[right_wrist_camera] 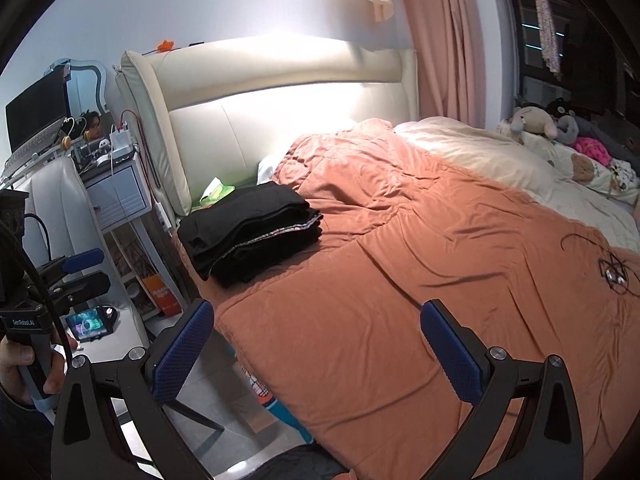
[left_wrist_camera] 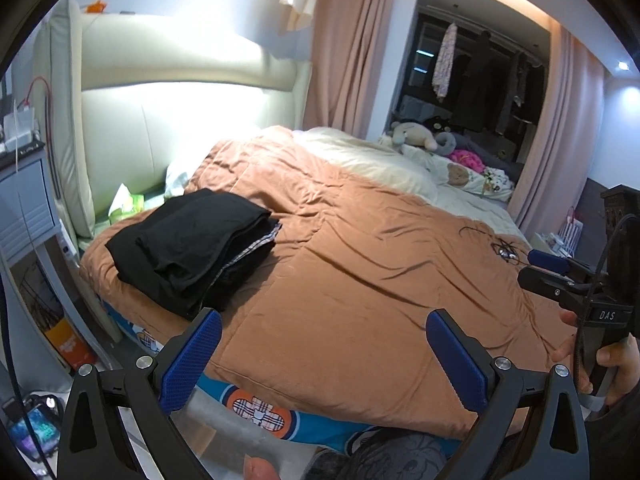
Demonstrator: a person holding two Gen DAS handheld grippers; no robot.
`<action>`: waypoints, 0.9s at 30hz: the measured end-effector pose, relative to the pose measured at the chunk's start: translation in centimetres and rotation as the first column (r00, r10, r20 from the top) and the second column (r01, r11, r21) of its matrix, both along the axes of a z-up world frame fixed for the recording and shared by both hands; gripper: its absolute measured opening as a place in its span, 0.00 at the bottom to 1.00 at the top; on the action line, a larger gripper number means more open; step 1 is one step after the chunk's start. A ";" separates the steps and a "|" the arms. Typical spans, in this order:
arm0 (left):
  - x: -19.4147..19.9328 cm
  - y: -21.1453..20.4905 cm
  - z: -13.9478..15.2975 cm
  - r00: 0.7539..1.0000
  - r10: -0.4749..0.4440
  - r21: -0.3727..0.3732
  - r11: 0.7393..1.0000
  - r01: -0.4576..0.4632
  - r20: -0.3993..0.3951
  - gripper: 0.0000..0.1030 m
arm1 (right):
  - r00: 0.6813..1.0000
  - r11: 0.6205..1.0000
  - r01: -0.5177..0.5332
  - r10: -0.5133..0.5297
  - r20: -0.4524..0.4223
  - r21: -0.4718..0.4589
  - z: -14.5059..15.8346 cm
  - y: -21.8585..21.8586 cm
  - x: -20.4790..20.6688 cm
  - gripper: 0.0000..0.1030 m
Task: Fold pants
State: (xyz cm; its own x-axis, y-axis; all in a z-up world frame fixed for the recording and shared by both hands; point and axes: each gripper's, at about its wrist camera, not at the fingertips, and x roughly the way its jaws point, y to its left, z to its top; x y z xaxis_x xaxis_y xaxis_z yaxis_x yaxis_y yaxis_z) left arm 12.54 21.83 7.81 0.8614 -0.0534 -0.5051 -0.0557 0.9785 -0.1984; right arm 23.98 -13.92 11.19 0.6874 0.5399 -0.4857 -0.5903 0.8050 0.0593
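A stack of folded black pants [left_wrist_camera: 192,248] lies on the near left corner of the orange quilt [left_wrist_camera: 360,280], close to the headboard. It also shows in the right wrist view [right_wrist_camera: 252,232] on the quilt [right_wrist_camera: 400,280]. My left gripper [left_wrist_camera: 324,356] is open and empty, held above the bed's near edge, right of the stack. My right gripper [right_wrist_camera: 316,344] is open and empty above the quilt's near edge. Each gripper shows from the side in the other's view, the right gripper [left_wrist_camera: 548,268] at the right edge and the left gripper [right_wrist_camera: 84,268] at the left edge.
A cream headboard [right_wrist_camera: 280,120] stands behind the stack. A nightstand [right_wrist_camera: 116,192] with clutter stands left of the bed. A tissue pack [right_wrist_camera: 216,194] lies by the headboard. Tangled earphones [right_wrist_camera: 612,272] lie on the quilt at right. Plush toys [right_wrist_camera: 536,120] and a cream blanket [right_wrist_camera: 500,160] lie at the far side.
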 end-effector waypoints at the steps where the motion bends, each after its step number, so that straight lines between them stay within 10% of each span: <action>1: -0.6 -0.5 0.1 1.000 -0.003 0.013 1.000 0.003 0.011 1.00 | 1.000 1.000 0.011 -0.011 0.005 -0.002 -0.1 -0.4 -0.6 1.00; 27: -12.4 -10.1 -0.9 0.976 -0.118 0.099 0.990 0.101 0.185 1.00 | 0.980 0.985 0.163 -0.167 0.106 0.048 -3.8 -8.9 -17.3 1.00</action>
